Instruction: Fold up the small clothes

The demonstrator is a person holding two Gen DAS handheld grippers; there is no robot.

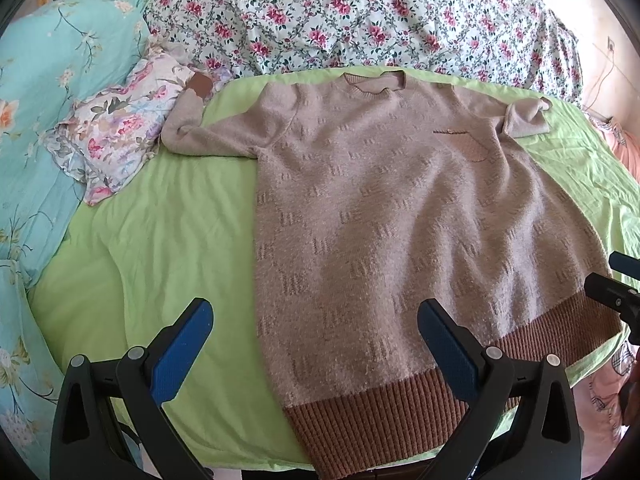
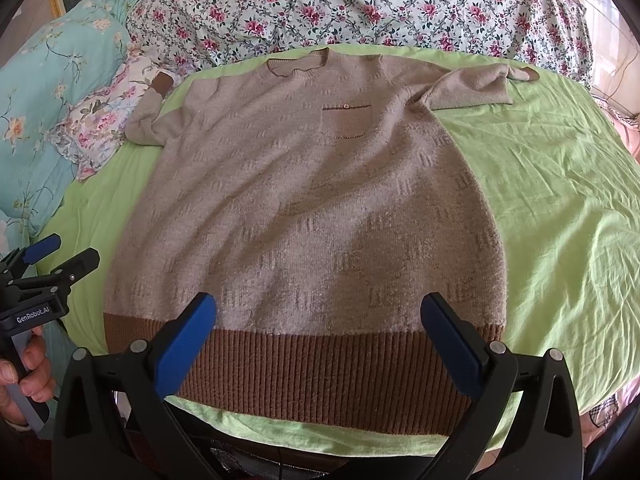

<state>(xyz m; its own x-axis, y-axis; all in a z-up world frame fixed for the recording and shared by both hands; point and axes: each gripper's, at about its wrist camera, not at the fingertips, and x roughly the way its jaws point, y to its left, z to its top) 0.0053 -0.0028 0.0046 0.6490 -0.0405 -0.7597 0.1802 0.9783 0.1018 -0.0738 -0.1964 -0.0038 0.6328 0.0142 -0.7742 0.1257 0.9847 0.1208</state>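
The sweater (image 2: 304, 200) lies flat, face up on the green bed sheet (image 2: 552, 200), both grippers (image 1: 316, 344) (image 2: 320, 340) hovering with jaws wide open and empty near the hem, probably lining up a first fold.

I see a green sheet (image 2: 560, 200) spread over the bed. At the far side lies a floral quilt (image 2: 360, 4), on the left a teal quilt (image 1: 52, 80), with a small flowered pillow (image 1: 120, 128) just beside it.
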